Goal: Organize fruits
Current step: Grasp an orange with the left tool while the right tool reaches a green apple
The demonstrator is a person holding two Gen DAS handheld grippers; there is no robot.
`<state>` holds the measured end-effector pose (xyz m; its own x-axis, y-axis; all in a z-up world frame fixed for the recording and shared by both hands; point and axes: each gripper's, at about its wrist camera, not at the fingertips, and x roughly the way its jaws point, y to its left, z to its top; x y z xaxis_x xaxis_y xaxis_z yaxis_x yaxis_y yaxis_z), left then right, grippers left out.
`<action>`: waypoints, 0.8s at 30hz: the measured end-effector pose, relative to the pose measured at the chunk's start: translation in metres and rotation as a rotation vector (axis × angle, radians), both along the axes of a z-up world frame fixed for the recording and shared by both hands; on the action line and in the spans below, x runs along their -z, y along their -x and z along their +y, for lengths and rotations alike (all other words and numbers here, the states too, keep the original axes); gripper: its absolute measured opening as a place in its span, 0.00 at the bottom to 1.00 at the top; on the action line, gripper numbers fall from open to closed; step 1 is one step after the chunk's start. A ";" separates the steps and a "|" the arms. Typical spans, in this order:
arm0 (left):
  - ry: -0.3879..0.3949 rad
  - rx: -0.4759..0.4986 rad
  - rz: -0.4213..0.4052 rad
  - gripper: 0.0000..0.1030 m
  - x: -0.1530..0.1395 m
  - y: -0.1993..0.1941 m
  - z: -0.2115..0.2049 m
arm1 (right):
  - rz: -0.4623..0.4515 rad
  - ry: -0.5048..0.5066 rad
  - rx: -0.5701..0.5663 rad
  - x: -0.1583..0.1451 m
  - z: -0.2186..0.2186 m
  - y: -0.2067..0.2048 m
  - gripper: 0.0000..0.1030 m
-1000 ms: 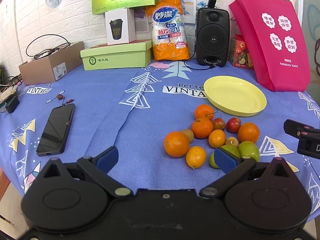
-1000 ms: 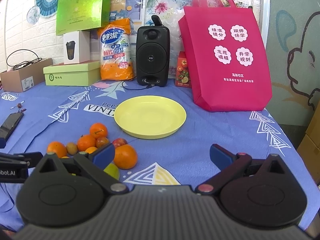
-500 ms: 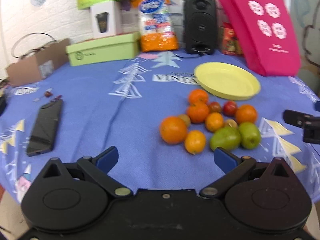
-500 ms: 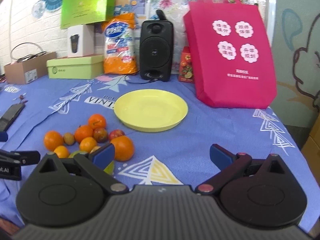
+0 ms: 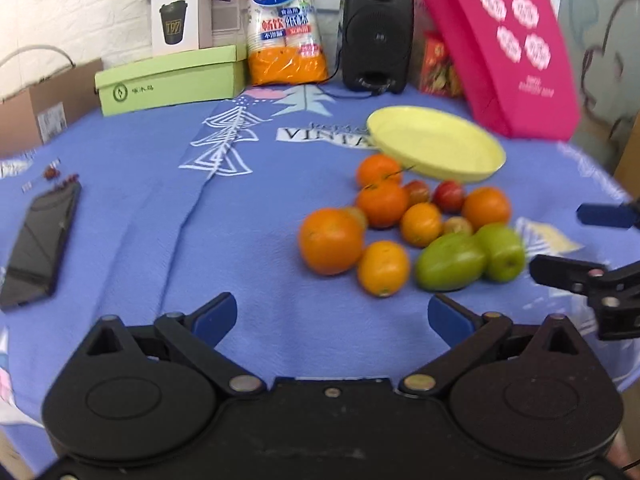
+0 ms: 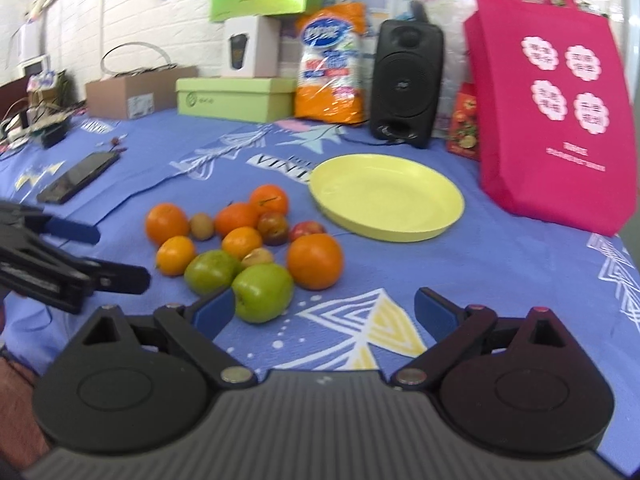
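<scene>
My right gripper [image 6: 324, 312] hangs over the blue tablecloth [image 6: 520, 264] with its jaws wide apart and nothing between them; they have just been closing a little, on empty air. Its left finger tip sits just beside the green apple [image 6: 262, 291], which is the nearest fruit to me on that side. My left gripper [image 5: 332, 314] is likewise spread open and empty, its tips short of the pile, with the small orange [image 5: 383, 267] and the elongated green fruit [image 5: 450, 261] just ahead and a little toward its right finger.

As I judge it, the sorting has not begun. The yellow plate [image 6: 440, 222] lies bare beyond the pile, and every fruit I can see is on the cloth in one loose cluster: the big orange [image 5: 331, 240], several smaller oranges, two reddish fruits [image 5: 449, 196], a couple of small brownish ones and the two green ones. All of them remain to be moved.

From my right gripper the pile lies ahead and to the left, the plate further ahead near centre. Both grippers flank the cluster from the near edge.
</scene>
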<state>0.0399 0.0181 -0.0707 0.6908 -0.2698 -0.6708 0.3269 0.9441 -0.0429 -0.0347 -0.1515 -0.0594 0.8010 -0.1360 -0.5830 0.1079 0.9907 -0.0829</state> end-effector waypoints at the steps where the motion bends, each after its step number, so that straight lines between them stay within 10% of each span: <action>1: 0.001 0.003 0.005 1.00 0.002 -0.004 0.001 | 0.007 0.002 -0.013 0.001 0.001 -0.002 0.93; 6: 0.034 0.044 0.013 0.95 0.008 -0.013 0.002 | 0.042 0.003 -0.071 0.010 0.007 -0.009 0.84; 8: 0.051 0.080 0.012 0.72 0.009 -0.014 -0.004 | 0.058 0.001 -0.083 0.014 0.008 -0.013 0.77; 17: 0.102 0.153 0.038 0.41 0.012 -0.022 -0.014 | 0.093 -0.007 -0.118 0.021 0.008 -0.023 0.70; 24: 0.111 0.153 0.046 0.37 0.013 -0.033 -0.018 | 0.102 -0.019 -0.152 0.024 0.012 -0.035 0.63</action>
